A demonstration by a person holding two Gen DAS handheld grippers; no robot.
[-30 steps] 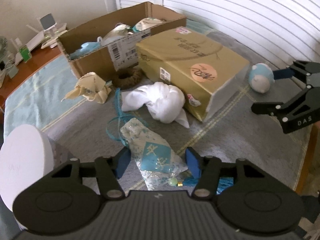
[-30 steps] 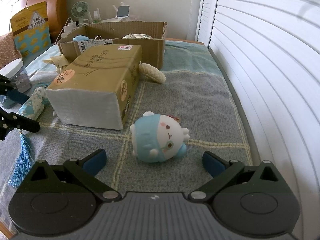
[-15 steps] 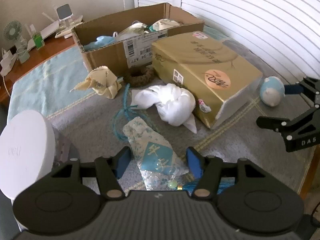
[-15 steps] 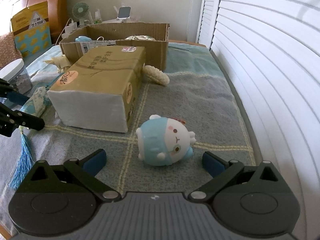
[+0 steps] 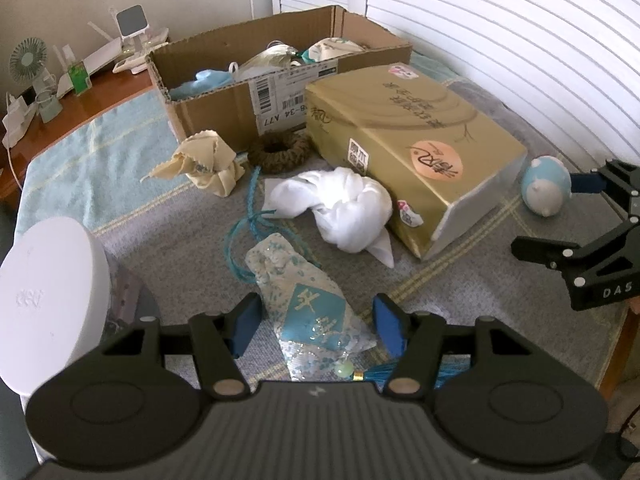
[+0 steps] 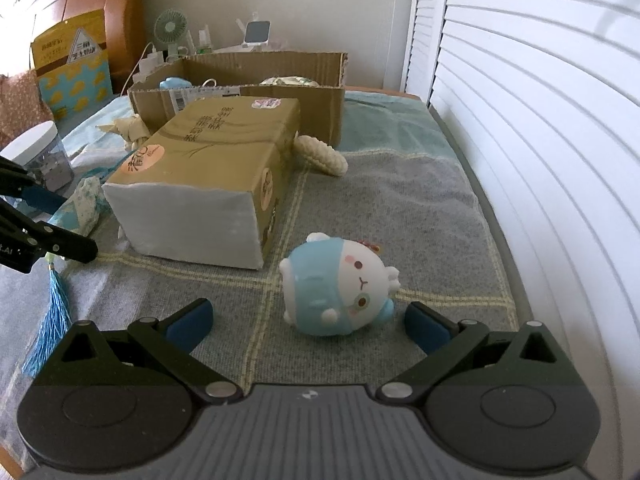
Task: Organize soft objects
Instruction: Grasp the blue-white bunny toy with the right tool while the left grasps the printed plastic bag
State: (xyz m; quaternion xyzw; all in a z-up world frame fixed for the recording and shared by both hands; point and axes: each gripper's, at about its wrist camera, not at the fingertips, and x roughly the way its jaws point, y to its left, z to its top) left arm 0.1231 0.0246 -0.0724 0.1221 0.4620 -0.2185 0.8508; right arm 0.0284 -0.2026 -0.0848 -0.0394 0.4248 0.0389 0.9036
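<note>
A pale blue patterned sachet (image 5: 304,296) with a teal cord and tassel lies on the grey blanket. My left gripper (image 5: 318,330) stands open around it, its blue pads (image 5: 248,326) just clear of the sachet's sides. A round blue and white plush toy (image 6: 336,288) lies on its side by the shutters. My right gripper (image 6: 308,322) is wide open just short of the toy, touching nothing. Each gripper shows in the other's view: the right gripper (image 5: 552,214) beside the plush toy (image 5: 546,186), the left gripper (image 6: 60,222) at the far left.
An open cardboard box (image 5: 240,100) at the back holds soft items. A gold tissue pack (image 5: 420,140) lies mid-blanket, with a white cloth (image 5: 344,204), beige cloth (image 5: 208,164) and brown ring (image 5: 280,152) beside it. A white-lidded jar (image 5: 48,300) stands left. A cream corn-shaped plush (image 6: 320,156) lies behind the pack.
The left gripper has rolled a little, so its view has tilted; the sachet stays between its fingers. In the right view the plush toy sits slightly further right. Neither gripper's opening has visibly changed.
</note>
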